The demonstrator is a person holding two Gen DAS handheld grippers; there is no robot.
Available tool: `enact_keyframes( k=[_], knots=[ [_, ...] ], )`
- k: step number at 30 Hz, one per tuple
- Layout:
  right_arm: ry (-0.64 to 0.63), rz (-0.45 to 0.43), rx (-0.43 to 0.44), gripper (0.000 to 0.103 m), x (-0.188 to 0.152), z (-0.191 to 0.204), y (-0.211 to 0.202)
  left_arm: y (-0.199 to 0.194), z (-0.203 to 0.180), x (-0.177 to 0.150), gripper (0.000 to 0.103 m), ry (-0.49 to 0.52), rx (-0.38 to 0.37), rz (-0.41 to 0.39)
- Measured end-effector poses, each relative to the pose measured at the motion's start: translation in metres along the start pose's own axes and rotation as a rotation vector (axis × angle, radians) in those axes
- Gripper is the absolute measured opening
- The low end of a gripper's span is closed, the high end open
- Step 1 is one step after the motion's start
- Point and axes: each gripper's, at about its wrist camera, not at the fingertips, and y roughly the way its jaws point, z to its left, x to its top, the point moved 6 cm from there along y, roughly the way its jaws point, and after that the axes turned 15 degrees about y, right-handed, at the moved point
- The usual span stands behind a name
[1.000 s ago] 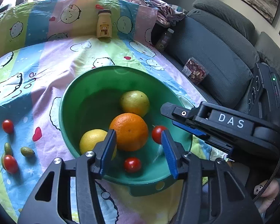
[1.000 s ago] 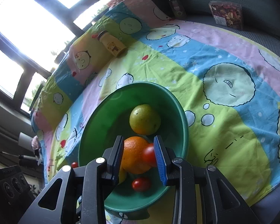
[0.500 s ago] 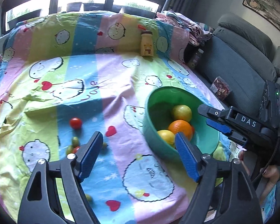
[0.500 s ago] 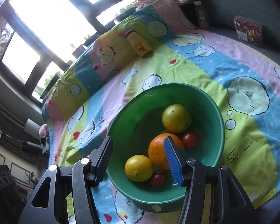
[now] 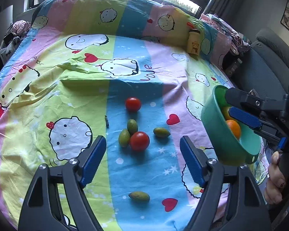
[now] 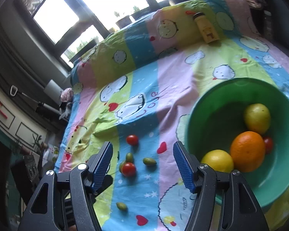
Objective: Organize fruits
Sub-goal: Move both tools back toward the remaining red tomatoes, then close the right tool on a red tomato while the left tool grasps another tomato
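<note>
Both hand-held grippers, left (image 5: pixel 142 160) and right (image 6: pixel 142 165), have just been opening, nothing between them. Tomato (image 5: pixel 139 141) at frame centre beside olives (image 5: pixel 124 138): light, soft, slippery; grip gently across the middle.

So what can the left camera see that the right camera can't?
Only the left wrist view shows the right hand-held gripper and the person's fingers. Only the right wrist view shows the bowl's inside: a lemon, a greenish-yellow fruit and a tomato behind the orange. Both show the green bowl, the orange, loose tomatoes, olives and the yellow bottle.
</note>
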Motion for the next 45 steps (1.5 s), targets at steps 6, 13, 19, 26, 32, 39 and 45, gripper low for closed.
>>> enact_keyframes(
  k=[6,13,19,26,32,39,45],
  knots=[
    [-0.041,0.132,0.015,0.066,0.001,0.026,0.054,0.022,0.012,-0.002,0.063,-0.069,-0.009,0.038],
    [-0.101,0.229,-0.049,0.053,0.003,0.039,0.118,0.036,0.008,-0.006,0.053,-0.117,-0.068,0.089],
    [-0.121,0.271,-0.116,0.039,-0.003,0.032,0.149,0.048,0.012,-0.008,0.049,-0.154,-0.062,0.129],
    [-0.119,0.313,-0.123,0.033,-0.006,0.028,0.16,0.055,0.017,-0.009,0.044,-0.198,-0.074,0.149],
    [-0.119,0.318,-0.112,0.03,-0.008,0.028,0.163,0.061,0.015,-0.009,0.031,-0.221,-0.13,0.144],
    [-0.095,0.334,-0.092,0.03,-0.009,0.025,0.166,0.058,0.014,-0.008,0.031,-0.22,-0.114,0.134],
    [-0.069,0.328,-0.074,0.03,-0.01,0.025,0.161,0.05,0.011,-0.011,0.031,-0.199,-0.088,0.13]
  ],
)
